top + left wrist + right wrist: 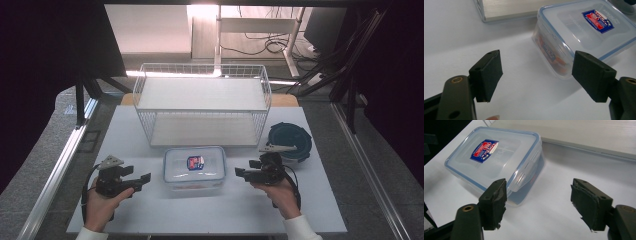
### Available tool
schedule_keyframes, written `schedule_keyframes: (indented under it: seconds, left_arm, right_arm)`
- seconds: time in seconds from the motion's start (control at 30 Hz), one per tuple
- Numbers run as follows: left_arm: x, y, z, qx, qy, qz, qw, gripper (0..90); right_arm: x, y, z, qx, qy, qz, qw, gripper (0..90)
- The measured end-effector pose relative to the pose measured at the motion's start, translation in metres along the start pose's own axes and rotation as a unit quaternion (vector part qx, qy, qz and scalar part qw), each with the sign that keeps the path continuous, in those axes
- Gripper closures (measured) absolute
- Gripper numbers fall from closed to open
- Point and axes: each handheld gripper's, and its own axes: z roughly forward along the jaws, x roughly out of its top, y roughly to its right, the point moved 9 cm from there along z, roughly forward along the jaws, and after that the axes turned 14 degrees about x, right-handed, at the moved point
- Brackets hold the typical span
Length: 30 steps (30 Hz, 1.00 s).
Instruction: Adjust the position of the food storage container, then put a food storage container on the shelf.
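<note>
A clear plastic food box (194,169) with a blue-sealed lid and a red and blue label lies flat on the white table (210,210), just in front of the wire basket. My left gripper (143,181) is held to its left, open, jaws pointing at the box with a small gap between. In the left gripper view the box (584,32) sits ahead and right of the spread jaws. My right gripper (240,173) is held to the box's right, open, apart from it. The right gripper view shows the box (499,160) ahead on the left, its side latch facing me.
A white wire basket (202,102) with two shelves stands behind the box. A dark round lidded container (291,140) sits at the right, just behind my right hand. Black frame legs and cables stand beyond the table edges.
</note>
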Motion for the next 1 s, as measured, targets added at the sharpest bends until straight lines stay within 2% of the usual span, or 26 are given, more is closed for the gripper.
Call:
schedule_keyframes:
  seconds: [0.2, 0.33, 0.53, 0.63, 0.73, 0.83, 1.0]
  left_arm:
    - [0.002, 0.003, 0.001, -0.006, -0.005, 0.004, 1.0000, 22.6]
    - [0.009, 0.006, 0.000, -0.012, 0.002, 0.002, 0.9999, 22.9]
    - [0.021, 0.016, 0.000, -0.026, 0.014, 0.000, 0.9996, 24.2]
    - [0.027, 0.021, 0.000, -0.034, 0.016, -0.009, 0.9993, 24.0]
    - [0.032, 0.026, 0.001, -0.046, 0.004, -0.016, 0.9988, 22.7]
    - [0.037, 0.030, 0.008, -0.058, -0.009, -0.034, 0.9977, 17.2]
    - [0.041, 0.031, 0.022, -0.080, -0.030, -0.063, 0.9944, 13.1]
  right_arm:
    - [0.002, 0.001, 0.002, 0.009, 0.006, 0.000, 0.9999, 23.9]
    - [0.003, 0.001, 0.000, 0.004, 0.009, -0.008, 0.9999, 22.0]
    - [0.006, 0.000, 0.000, 0.009, 0.013, -0.008, 0.9999, 19.9]
    - [0.011, -0.002, 0.002, 0.018, 0.019, -0.003, 0.9997, 18.9]
    - [0.017, -0.005, 0.004, 0.026, 0.022, 0.000, 0.9994, 18.6]
    - [0.025, -0.008, 0.008, 0.042, 0.037, 0.009, 0.9984, 20.6]
    - [0.031, -0.008, 0.020, 0.050, 0.036, 0.018, 0.9979, 21.1]
